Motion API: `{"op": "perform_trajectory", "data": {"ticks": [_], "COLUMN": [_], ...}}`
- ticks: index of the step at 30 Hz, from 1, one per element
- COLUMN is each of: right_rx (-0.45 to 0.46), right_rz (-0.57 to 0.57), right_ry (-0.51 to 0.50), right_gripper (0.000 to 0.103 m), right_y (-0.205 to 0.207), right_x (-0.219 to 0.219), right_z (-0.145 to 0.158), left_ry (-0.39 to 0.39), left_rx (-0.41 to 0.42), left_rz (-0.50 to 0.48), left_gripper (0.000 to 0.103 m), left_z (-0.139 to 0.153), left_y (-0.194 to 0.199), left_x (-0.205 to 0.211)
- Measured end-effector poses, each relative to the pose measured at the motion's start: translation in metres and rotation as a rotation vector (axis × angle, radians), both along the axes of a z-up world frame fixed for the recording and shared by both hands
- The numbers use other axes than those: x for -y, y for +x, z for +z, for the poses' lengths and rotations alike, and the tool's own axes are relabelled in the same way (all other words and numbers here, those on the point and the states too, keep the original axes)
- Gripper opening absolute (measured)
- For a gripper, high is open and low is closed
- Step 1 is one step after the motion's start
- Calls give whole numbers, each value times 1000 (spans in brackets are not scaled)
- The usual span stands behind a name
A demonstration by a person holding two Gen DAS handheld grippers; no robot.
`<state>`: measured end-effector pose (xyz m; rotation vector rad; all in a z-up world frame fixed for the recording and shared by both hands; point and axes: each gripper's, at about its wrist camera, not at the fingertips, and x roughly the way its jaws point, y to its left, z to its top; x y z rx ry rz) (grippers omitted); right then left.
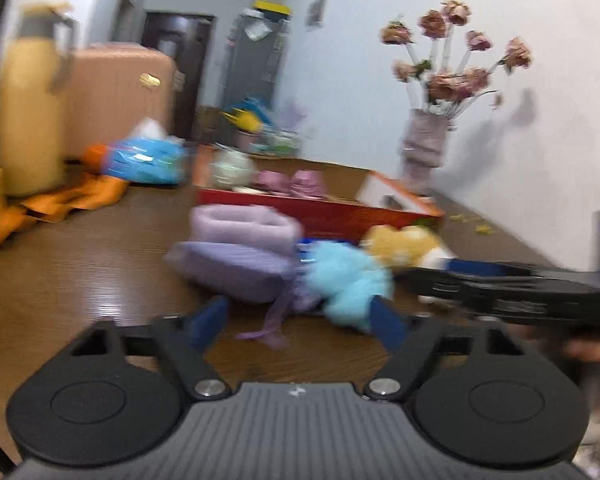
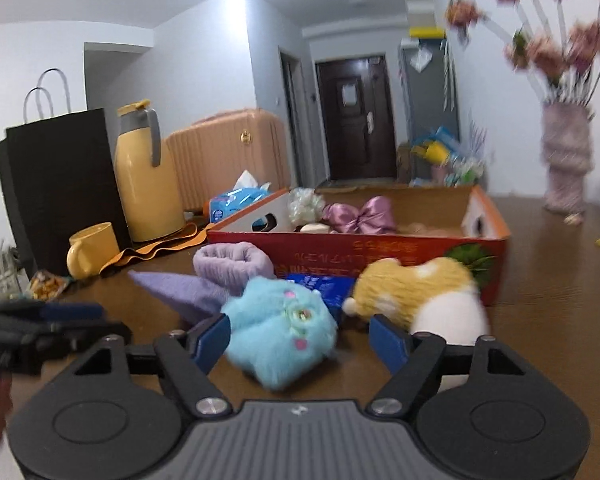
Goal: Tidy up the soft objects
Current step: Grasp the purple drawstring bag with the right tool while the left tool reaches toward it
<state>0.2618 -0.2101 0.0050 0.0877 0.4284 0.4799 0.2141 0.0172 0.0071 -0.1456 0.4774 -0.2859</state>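
Note:
A blue fluffy plush (image 2: 282, 330) lies on the brown table (image 2: 548, 320) between the spread fingers of my right gripper (image 2: 302, 338), which is open. It also shows in the left wrist view (image 1: 350, 284). A purple knitted piece (image 1: 240, 264) and a lavender fuzzy band (image 2: 232, 262) lie left of it. A yellow and white plush (image 2: 416, 294) lies right of it. My left gripper (image 1: 300, 322) is open just short of the purple piece, over a loose purple ribbon (image 1: 274, 322). The red cardboard box (image 2: 380, 250) behind holds a pink satin bow (image 2: 360, 216) and a white puff (image 2: 306, 204).
A yellow thermos (image 2: 146, 176), yellow mug (image 2: 90, 250), black paper bag (image 2: 60, 180), orange cloth (image 2: 152, 252) and blue tissue pack (image 2: 236, 200) stand at the left. A vase of dried flowers (image 2: 566, 168) stands far right. A pink suitcase (image 2: 228, 152) is behind.

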Motion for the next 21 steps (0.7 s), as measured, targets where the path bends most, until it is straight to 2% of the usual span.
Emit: {"op": "perform_trajectory", "data": {"ticks": [1,3,4,6,9,10,12,14,17,19,21], "right_rx": [-21,-36,-54,-116,-163,-167,-148,-113,-68,-34,-15], "right_rz": [-5,-3,-12,-21,16,24,-17,-57,-115,-112,-73], "right_ry": [17,27,38,70,134,140,117,83,36,20,42], "right_gripper": [66,64,62,58,39,32,32,32,34,34,36], "right_y": [14,34,46,64,65,61,46,32,19,10,4], "right_x": [-2,-7,-8,-7,-1,2,8,15,22,26,25], "right_z": [0,-2,-4,-11,-19,-20,-18,-16,-9,0,9], "left_ry": [1,0,-13,-59,-125,-146,-194,-216,-155,-149,-128], "left_rx": [-24,-74,-94,-145,-207,-214,-237,-225,-196,-142,-38], "left_rz": [-14,-13,-18,-57,-102,-124,-180,-236,-242,-254,-217], "left_gripper": [52,40,36,36,20,20,20,22,27,35,43], "left_z": [-2,-8,-11,-18,-28,-29,-30,-31,-25,-11,8], "left_y": [11,33,42,57,67,66,66,65,61,48,31], "left_x": [6,16,19,24,31,32,37,47,55,40,10]}}
